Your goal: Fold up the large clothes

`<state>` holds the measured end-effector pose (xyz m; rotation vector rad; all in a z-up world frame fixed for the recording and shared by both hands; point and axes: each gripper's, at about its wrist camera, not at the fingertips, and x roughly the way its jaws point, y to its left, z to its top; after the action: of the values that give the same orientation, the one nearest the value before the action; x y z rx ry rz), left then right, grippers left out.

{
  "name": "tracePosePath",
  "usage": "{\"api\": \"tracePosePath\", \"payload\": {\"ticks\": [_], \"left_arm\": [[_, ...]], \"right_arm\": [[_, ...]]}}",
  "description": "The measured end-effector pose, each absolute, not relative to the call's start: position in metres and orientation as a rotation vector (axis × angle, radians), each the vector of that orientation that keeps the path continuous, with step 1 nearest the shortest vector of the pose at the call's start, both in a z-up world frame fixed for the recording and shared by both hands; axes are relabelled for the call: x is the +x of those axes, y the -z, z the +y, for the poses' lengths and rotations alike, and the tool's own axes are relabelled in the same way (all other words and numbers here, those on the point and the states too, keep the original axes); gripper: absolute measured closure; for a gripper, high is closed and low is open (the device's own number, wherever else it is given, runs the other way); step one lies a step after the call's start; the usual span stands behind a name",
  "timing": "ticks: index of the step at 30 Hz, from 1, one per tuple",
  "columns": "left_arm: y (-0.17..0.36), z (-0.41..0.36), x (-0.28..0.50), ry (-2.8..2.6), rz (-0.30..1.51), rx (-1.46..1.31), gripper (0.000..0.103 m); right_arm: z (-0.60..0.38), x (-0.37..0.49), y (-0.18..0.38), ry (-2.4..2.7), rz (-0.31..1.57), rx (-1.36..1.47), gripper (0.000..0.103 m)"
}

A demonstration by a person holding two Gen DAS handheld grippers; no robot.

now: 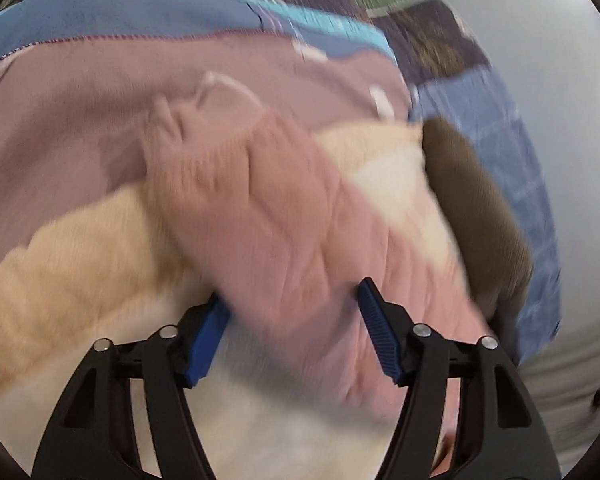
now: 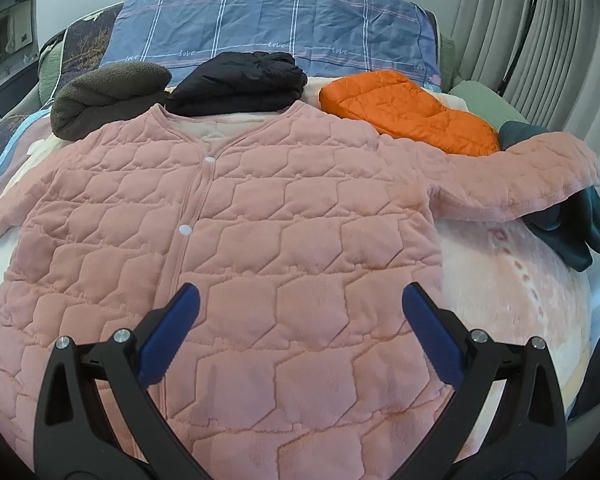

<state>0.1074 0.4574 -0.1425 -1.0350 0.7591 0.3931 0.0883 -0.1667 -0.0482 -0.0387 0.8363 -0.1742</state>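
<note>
A pink quilted jacket lies spread front-up on a cream blanket, snaps down its middle, right sleeve stretched out to the side. My right gripper hovers open over the jacket's lower front, nothing between its fingers. In the blurred left wrist view my left gripper is open around the jacket's other sleeve. That sleeve runs between the blue pads, and the pads do not grip it.
Folded clothes lie along the jacket's far edge: an olive fleece, a black puffer and an orange puffer. A teal garment lies under the right sleeve. Behind is a blue plaid pillow.
</note>
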Motion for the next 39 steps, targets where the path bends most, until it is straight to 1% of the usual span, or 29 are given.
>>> {"api": "tracePosePath", "payload": {"ticks": [1, 3, 4, 7, 10, 11, 13, 15, 16, 19, 21, 22, 23, 25, 27, 29, 31, 32, 33, 34, 35, 36, 37, 38, 39], "left_arm": [[0.141, 0.46, 0.11, -0.404, 0.738, -1.048, 0.057], [0.133, 0.466, 0.118, -0.415, 0.712, -1.06, 0.082], [0.124, 0.467, 0.123, -0.421, 0.701, -1.047, 0.086], [0.082, 0.44, 0.142, -0.409, 0.669, -0.915, 0.089], [0.026, 0.384, 0.165, -0.325, 0.622, -0.726, 0.089], [0.003, 0.357, 0.176, -0.267, 0.602, -0.653, 0.089], [-0.025, 0.311, 0.189, -0.168, 0.584, -0.563, 0.089], [-0.051, 0.243, 0.201, -0.042, 0.568, -0.45, 0.089], [-0.057, 0.22, 0.202, 0.004, 0.565, -0.418, 0.089], [-0.066, 0.121, 0.212, 0.222, 0.578, -0.308, 0.089], [-0.061, 0.074, 0.216, 0.32, 0.608, -0.258, 0.087], [-0.05, 0.042, 0.217, 0.373, 0.642, -0.222, 0.083], [-0.04, 0.022, 0.219, 0.402, 0.675, -0.196, 0.071], [-0.016, -0.01, 0.22, 0.435, 0.743, -0.166, 0.053], [0.012, -0.034, 0.221, 0.47, 0.834, -0.133, 0.049], [0.028, -0.037, 0.218, 0.489, 0.889, -0.102, 0.045], [0.032, -0.03, 0.209, 0.472, 0.897, -0.081, 0.042], [0.033, -0.02, 0.205, 0.447, 0.886, -0.063, 0.039], [0.031, -0.01, 0.193, 0.418, 0.869, -0.043, 0.037], [0.032, 0.005, 0.187, 0.371, 0.845, -0.014, 0.037], [0.031, 0.02, 0.184, 0.334, 0.828, 0.007, 0.034], [0.03, 0.029, 0.18, 0.3, 0.815, 0.024, 0.031], [0.031, 0.046, 0.174, 0.238, 0.8, 0.049, 0.03], [0.032, 0.057, 0.17, 0.208, 0.796, 0.06, 0.029], [0.034, 0.073, 0.166, 0.157, 0.794, 0.077, 0.029]], "right_arm": [[-0.168, 0.088, 0.048, 0.173, 0.835, -0.037, 0.002], [-0.171, 0.087, 0.048, 0.17, 0.833, -0.035, 0.002], [-0.173, 0.087, 0.048, 0.17, 0.83, -0.034, 0.002], [-0.185, 0.085, 0.048, 0.184, 0.824, -0.017, 0.002], [-0.204, 0.084, 0.049, 0.203, 0.82, 0.031, 0.002], [-0.211, 0.082, 0.049, 0.209, 0.818, 0.049, 0.002], [-0.22, 0.08, 0.049, 0.216, 0.811, 0.068, 0.002], [-0.229, 0.077, 0.048, 0.225, 0.806, 0.078, 0.002], [-0.235, 0.075, 0.048, 0.231, 0.803, 0.084, 0.002], [-0.251, 0.069, 0.049, 0.255, 0.798, 0.103, 0.002], [-0.264, 0.065, 0.049, 0.279, 0.797, 0.114, 0.002], [-0.27, 0.063, 0.049, 0.29, 0.797, 0.12, 0.002], [-0.274, 0.061, 0.05, 0.298, 0.796, 0.125, 0.002], [-0.286, 0.056, 0.049, 0.309, 0.79, 0.142, 0.002], [-0.295, 0.052, 0.047, 0.299, 0.781, 0.161, 0.002], [-0.303, 0.049, 0.044, 0.244, 0.771, 0.187, 0.002], [-0.306, 0.055, 0.042, 0.162, 0.789, 0.207, 0.002], [-0.306, 0.061, 0.041, 0.096, 0.802, 0.227, 0.005], [-0.304, 0.067, 0.04, 0.045, 0.809, 0.244, 0.008], [-0.301, 0.078, 0.039, -0.029, 0.828, 0.267, 0.017], [-0.297, 0.089, 0.038, -0.077, 0.846, 0.279, 0.024], [-0.292, 0.101, 0.038, -0.119, 0.863, 0.287, 0.04], [-0.285, 0.119, 0.039, -0.17, 0.885, 0.294, 0.053], [-0.275, 0.138, 0.041, -0.214, 0.905, 0.293, 0.057], [-0.267, 0.155, 0.043, -0.252, 0.926, 0.291, 0.059]]}}
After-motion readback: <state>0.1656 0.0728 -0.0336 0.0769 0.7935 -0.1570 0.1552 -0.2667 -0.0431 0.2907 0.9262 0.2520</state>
